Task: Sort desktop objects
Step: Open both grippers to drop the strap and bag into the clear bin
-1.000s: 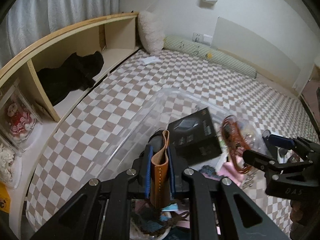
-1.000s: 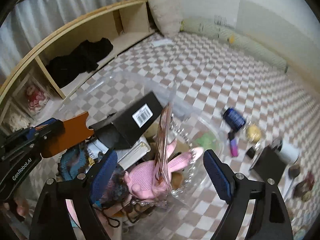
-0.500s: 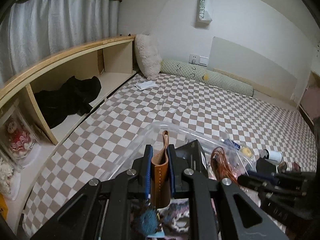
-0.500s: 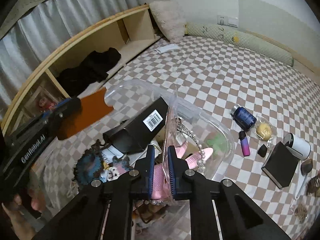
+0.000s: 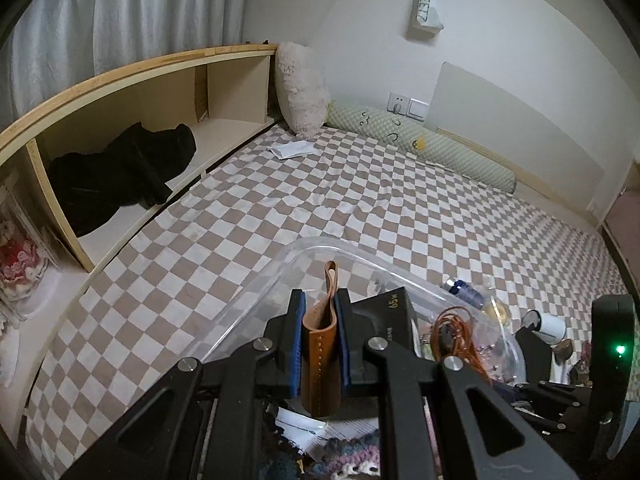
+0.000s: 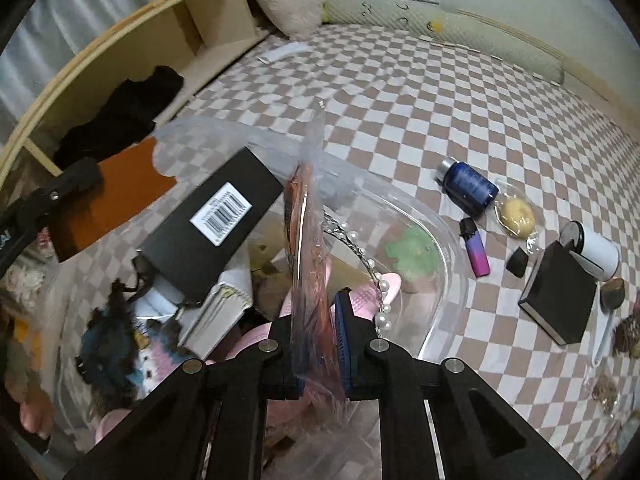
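Left gripper (image 5: 320, 344) clenched on a brown leather pouch (image 5: 320, 356), held upright above the clear bin (image 5: 304, 246). Right gripper (image 6: 316, 344) clamped on a clear bag (image 6: 310, 264) of orange cable, over the bin's near side. Black box (image 6: 212, 226) leans inside the bin. Blue bottle (image 6: 470, 186), vape (image 6: 476, 252), black book (image 6: 558, 296) lie on the checkered bedspread (image 6: 440, 92), right of the bin.

Tan leather sleeve (image 5: 320, 354), blk box (image 6: 212, 228), brown/wht checked sheet (image 5: 360, 200).
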Tool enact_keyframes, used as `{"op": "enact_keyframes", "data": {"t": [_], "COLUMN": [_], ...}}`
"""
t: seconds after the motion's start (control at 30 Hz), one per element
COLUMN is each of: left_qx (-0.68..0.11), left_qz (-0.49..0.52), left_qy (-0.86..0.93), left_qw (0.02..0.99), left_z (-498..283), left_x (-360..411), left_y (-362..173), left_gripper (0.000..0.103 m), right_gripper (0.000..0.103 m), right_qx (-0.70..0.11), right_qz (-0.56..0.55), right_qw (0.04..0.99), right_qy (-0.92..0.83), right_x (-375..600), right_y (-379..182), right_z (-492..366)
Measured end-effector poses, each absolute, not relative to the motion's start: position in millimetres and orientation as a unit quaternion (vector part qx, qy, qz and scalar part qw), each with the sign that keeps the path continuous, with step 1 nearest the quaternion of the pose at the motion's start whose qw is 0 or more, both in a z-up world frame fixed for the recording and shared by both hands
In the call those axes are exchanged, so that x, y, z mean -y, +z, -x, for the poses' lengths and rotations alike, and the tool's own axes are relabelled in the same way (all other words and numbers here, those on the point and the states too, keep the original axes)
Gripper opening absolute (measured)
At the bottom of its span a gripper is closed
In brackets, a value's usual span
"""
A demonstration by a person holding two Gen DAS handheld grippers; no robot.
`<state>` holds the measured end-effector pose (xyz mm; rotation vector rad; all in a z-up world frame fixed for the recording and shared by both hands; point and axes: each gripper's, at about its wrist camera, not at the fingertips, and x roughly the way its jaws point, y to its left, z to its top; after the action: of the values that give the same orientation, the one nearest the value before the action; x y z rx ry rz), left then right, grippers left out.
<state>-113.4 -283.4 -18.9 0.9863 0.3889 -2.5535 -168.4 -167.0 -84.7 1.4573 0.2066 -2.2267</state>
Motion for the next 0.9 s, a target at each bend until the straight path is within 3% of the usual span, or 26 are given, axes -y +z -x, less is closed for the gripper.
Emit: {"op": "enact_keyframes", "data": {"t": [0.47,0.5,0.57,0.67,0.73,0.9], "left_qx": [-0.148,-0.157,-0.178,-0.173,-0.169,-0.172], "left_qz": [-0.419,-0.42,-0.42,-0.409,-0.404,-0.395], "left_qy": [-0.874,-0.874,-0.875,-0.883,-0.887,-0.891], "left_qw": [0.196,0.187,0.161,0.149,0.146,0.147], "left_z": [130,130,129,126,123,116], "left_x": [291,290,287,277,273,273], "left_y": [-62,-63,-62,-52,-45,-33], "left_gripper": [0.015,0.018,0.039,0.059,0.065,0.066], "right_gripper": [0.014,0.014,0.014,0.014,0.014,0.014], "right_qx": [-0.054,-0.052,-0.046,-0.027,-0.013,0.039], "right_qz": [-0.544,-0.543,-0.541,-0.532,-0.524,-0.492], "right_qw": [0.259,0.263,0.273,0.288,0.292,0.272], "right_qy": [-0.796,-0.795,-0.794,-0.796,-0.8,-0.826], "right_x": [155,154,152,145,140,122], "right_y": [-80,-77,-71,-58,-48,-29], "right_z": [159,157,153,149,149,159]}}
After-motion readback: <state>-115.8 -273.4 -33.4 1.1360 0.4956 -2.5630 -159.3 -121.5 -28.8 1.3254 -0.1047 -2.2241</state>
